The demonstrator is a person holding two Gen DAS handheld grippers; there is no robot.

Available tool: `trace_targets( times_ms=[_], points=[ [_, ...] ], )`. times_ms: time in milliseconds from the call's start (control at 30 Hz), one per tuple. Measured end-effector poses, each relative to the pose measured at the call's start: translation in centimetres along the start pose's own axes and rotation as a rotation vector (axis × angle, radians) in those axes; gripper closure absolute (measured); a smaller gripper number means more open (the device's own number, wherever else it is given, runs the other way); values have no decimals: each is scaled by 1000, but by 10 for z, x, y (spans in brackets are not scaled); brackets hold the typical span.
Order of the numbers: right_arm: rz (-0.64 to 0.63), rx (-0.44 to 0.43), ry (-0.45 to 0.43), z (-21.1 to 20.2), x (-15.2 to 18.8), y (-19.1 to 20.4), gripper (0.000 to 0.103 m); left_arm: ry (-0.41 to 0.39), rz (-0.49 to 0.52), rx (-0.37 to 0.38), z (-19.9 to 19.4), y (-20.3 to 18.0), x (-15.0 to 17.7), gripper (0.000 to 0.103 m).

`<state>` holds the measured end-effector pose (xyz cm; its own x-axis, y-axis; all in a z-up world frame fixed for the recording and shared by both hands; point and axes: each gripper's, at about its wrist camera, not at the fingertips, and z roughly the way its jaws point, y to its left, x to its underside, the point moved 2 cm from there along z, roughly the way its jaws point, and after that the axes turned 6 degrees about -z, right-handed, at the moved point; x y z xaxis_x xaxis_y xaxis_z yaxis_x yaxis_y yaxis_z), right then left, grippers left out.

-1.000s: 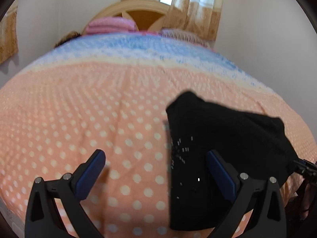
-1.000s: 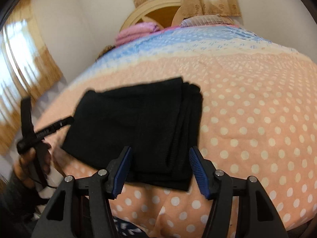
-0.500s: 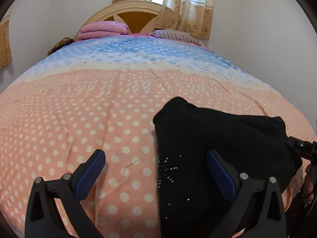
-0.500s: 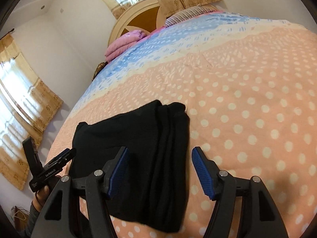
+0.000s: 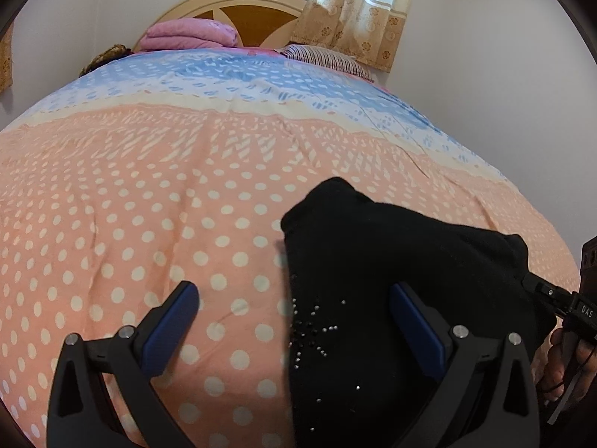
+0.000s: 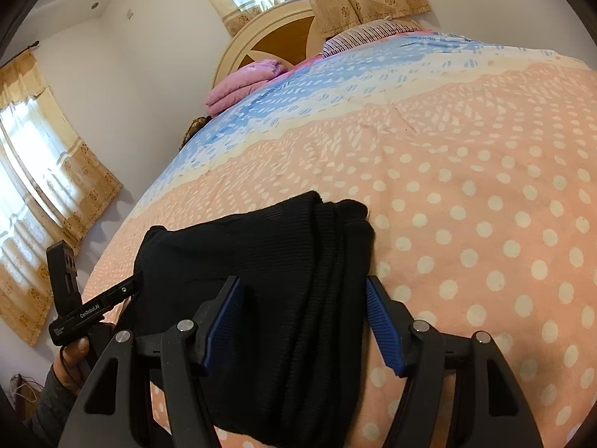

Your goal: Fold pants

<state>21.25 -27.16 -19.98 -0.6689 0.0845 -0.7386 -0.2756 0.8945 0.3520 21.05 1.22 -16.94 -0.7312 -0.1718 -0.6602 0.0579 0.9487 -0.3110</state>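
The black pants (image 5: 391,246) lie folded into a compact rectangle on the peach polka-dot bed cover (image 5: 149,186), near its front edge; small studs glint on the cloth. My left gripper (image 5: 294,295) hangs open above the pants' left edge, with one finger over the bare cover and the other over the black cloth. In the right wrist view the stacked folds of the pants (image 6: 261,246) run between the fingers of my right gripper (image 6: 303,285). It is open just above them, and its pads are not pressing the cloth.
A folded pink blanket (image 5: 190,35) and a striped pillow (image 5: 324,58) lie against the wooden headboard (image 5: 257,15). Curtained windows stand behind the headboard and on the side wall (image 6: 33,194). A hand (image 6: 71,351) shows at the bed's near corner.
The right wrist view has rolled and come closer over the folded stack, and its jaws stand slightly wider. The left gripper has shifted a little. The pants lie as before.
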Motion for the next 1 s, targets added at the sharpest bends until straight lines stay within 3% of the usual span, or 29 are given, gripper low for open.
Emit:
trace_targets(
  times_ms=[167, 333, 467, 767, 833, 1000],
  points=[
    [-15, 6, -3, -2, 1, 1, 37, -1, 8, 1, -2, -1, 0, 0],
    [-3, -8, 27, -8, 3, 2, 51, 4, 26, 3, -6, 2, 2, 0],
    [9, -19, 24, -5, 7, -3, 53, 8, 30, 9, -5, 0, 1, 0],
    [46, -39, 13, -2, 6, -8, 57, 50, -6, 86, 4, 5, -3, 0],
    [60, -76, -3, -7, 4, -9, 62, 38, -9, 109, -2, 5, 0, 8],
    [77, -72, 17, 1, 5, -14, 62, 25, 19, 143, -3, 0, 3, 21]
  ],
)
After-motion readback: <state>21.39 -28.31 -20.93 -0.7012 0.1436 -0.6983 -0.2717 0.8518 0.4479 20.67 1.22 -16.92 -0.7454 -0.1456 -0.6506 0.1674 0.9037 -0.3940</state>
